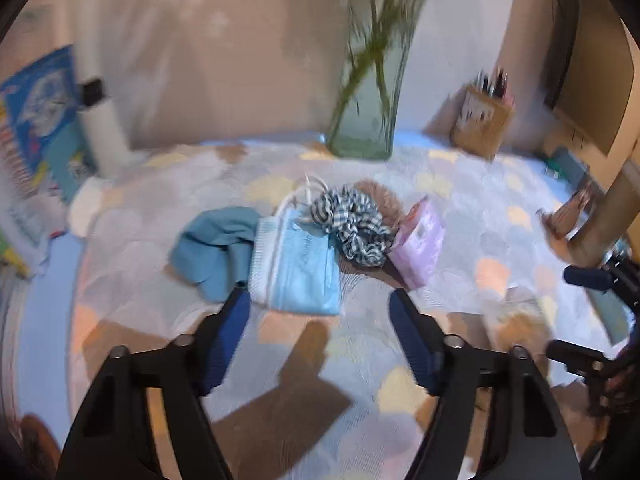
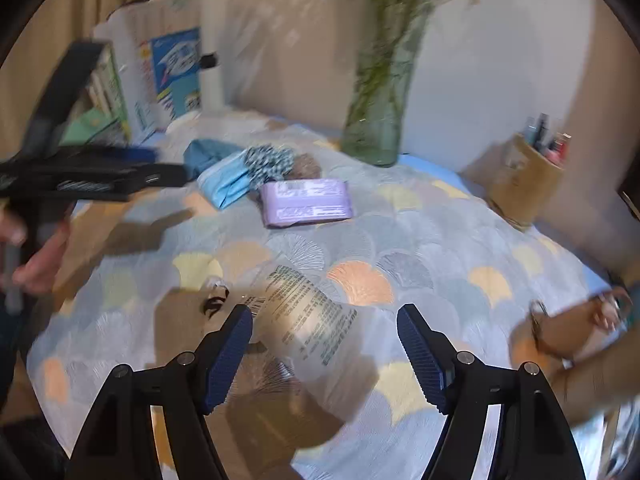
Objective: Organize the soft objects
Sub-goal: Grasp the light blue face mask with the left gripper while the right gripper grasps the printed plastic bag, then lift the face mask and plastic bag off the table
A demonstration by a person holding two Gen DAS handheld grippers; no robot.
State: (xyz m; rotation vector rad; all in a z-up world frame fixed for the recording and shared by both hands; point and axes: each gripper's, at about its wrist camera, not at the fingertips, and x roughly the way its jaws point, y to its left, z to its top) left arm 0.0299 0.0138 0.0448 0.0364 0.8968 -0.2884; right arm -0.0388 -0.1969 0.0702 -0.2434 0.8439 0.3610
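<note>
Soft cloth with round shell shapes in grey, yellow and orange covers your worktop (image 1: 460,208). It is the biggest thing here. A pale wall stands behind it.

Next in size is the glass vase (image 1: 366,120) with green stems, at the back. Keep away from it, for it may tip. A brown pen holder (image 1: 482,126) sits in the far corner, and books (image 1: 40,120) lean at the other end beside a white bottle (image 1: 102,128).

The soft things lie in a small heap in the middle. The teal cloth (image 1: 214,248) touches the blue mask (image 1: 298,272). The check scrunchie (image 1: 354,224) lies on the mask's far corner, with something brown and fuzzy behind it. The purple pack (image 1: 424,240) lies just beside the scrunchie.

Your left hand-held gripper (image 1: 318,304) is released and holds nothing. It points down at the near edge of the mask. I think the mask is your next pick. Come down straight, put one finger on each side of the near edge, and squeeze only the mask, not the teal cloth.

Your right hand-held gripper (image 2: 324,320) is also released. It hangs over a clear bag (image 2: 308,320) with print on it, lying flat and apart from the heap. The bag looks slippery, so pinch an edge.
</note>
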